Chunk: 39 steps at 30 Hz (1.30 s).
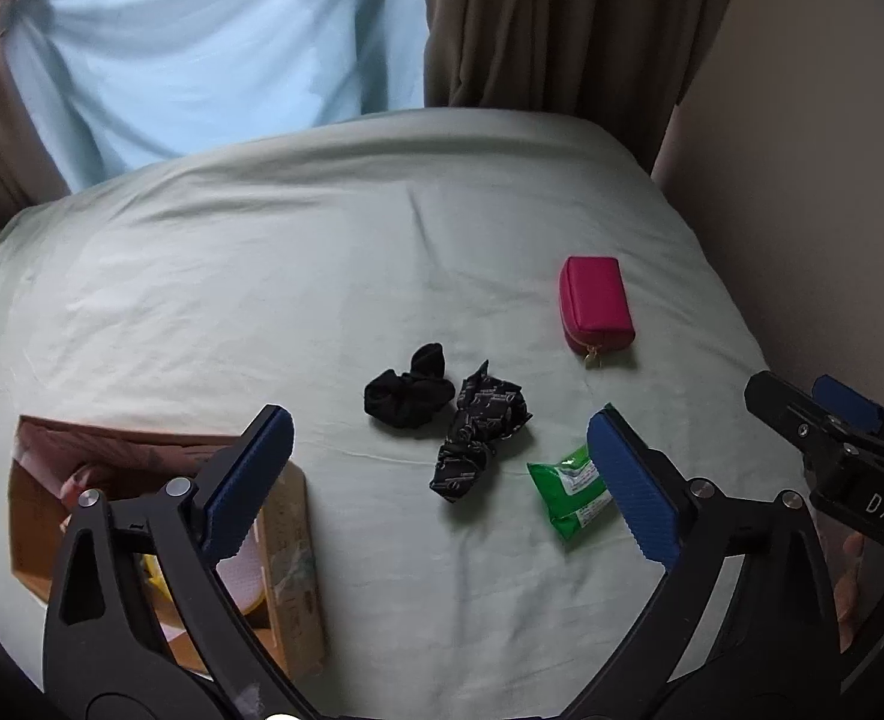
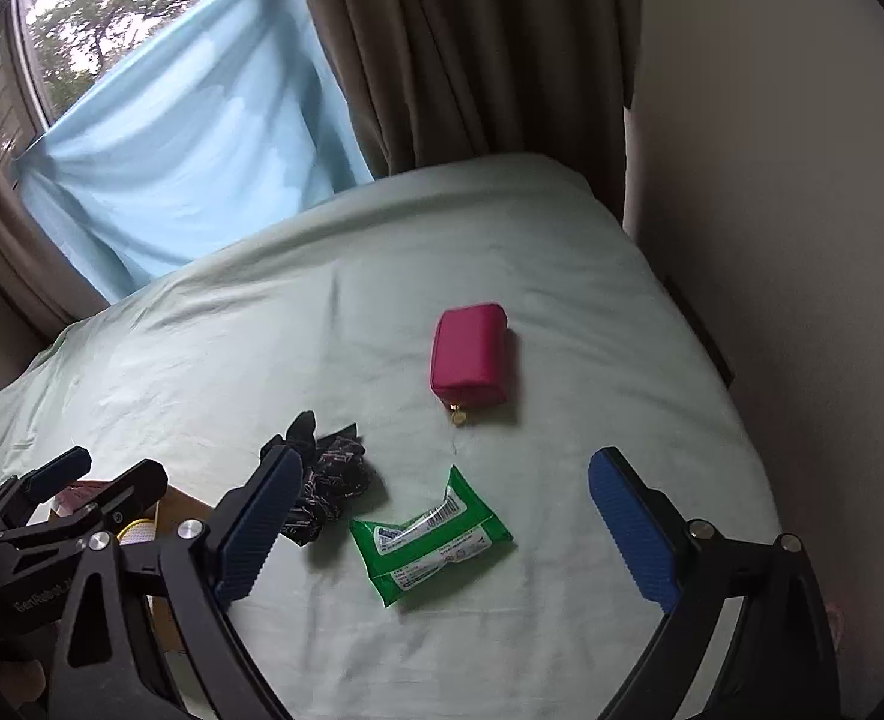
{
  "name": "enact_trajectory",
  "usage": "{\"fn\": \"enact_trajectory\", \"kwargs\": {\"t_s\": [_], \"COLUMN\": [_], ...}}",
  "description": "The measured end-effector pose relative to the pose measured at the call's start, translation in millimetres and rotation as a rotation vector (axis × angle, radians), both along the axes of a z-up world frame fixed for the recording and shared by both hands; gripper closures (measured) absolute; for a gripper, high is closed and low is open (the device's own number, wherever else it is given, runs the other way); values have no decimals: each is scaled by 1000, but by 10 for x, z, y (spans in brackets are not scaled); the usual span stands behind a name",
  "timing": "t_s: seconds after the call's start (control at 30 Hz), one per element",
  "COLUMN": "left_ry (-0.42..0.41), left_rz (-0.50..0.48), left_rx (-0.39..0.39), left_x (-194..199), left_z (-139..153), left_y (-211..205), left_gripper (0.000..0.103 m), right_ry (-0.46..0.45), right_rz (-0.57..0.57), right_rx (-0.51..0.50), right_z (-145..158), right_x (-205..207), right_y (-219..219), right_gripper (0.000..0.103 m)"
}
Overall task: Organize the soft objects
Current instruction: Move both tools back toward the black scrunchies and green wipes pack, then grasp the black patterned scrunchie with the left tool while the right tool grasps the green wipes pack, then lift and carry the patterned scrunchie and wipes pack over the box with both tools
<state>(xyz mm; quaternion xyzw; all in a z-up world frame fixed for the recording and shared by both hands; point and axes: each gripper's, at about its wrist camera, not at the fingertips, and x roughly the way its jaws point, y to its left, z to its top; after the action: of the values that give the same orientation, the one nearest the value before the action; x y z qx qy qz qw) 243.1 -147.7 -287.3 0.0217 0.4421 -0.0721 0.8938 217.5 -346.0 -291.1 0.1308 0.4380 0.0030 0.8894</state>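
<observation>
On the pale green bed sheet (image 1: pixel 261 300) lie a plain black scrunchie (image 1: pixel 405 393), a black patterned cloth (image 1: pixel 481 435), a green wet-wipes pack (image 1: pixel 571 495) and a pink zip pouch (image 1: pixel 596 303). My left gripper (image 1: pixel 438 480) is open and empty, held above the sheet just in front of the scrunchie and cloth. My right gripper (image 2: pixel 442 531) is open and empty, with the wipes pack (image 2: pixel 429 537) between its fingers' lines of sight. The pouch (image 2: pixel 472 354) lies beyond it, the patterned cloth (image 2: pixel 327 489) to the left.
An open cardboard box (image 1: pixel 33 498) with pink and yellow items inside sits on the bed at the near left. It shows behind the left gripper in the right wrist view (image 2: pixel 171 507). A beige wall (image 2: pixel 802 240) borders the right side. Curtains (image 1: pixel 562 18) hang behind the bed.
</observation>
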Motion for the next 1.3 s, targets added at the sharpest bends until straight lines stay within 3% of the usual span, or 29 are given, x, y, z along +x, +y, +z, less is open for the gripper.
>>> {"fn": "enact_trajectory", "kwargs": {"t_s": [0.2,0.4,0.53,0.7,0.87,0.97,1.1,1.3], "left_ry": [74,136,183,231,259,269,264,271], "left_rz": [-38,-81,-94,-135,-175,-207,-247,-234], "left_rx": [20,26,14,13,10,15,39,13], "left_x": [285,520,687,828,864,857,821,839], "left_z": [-583,-1095,-1361,-1620,-1768,-1818,-1850,-1792], "left_y": [-101,-177,-170,-235,-286,-338,-418,-378], "left_gripper": [19,30,32,42,51,67,71,72], "right_ry": [97,171,206,266,311,306,303,305], "right_rz": [-89,-162,-210,-258,-277,-264,-252,-240], "right_rx": [110,158,200,254,263,233,218,233], "right_z": [-592,-1014,-1262,-1534,-1660,-1641,-1628,-1574], "right_x": [83,181,248,330,356,366,362,376], "right_y": [10,118,119,119,134,152,141,131], "right_gripper": [8,9,10,27,44,52,59,67]}}
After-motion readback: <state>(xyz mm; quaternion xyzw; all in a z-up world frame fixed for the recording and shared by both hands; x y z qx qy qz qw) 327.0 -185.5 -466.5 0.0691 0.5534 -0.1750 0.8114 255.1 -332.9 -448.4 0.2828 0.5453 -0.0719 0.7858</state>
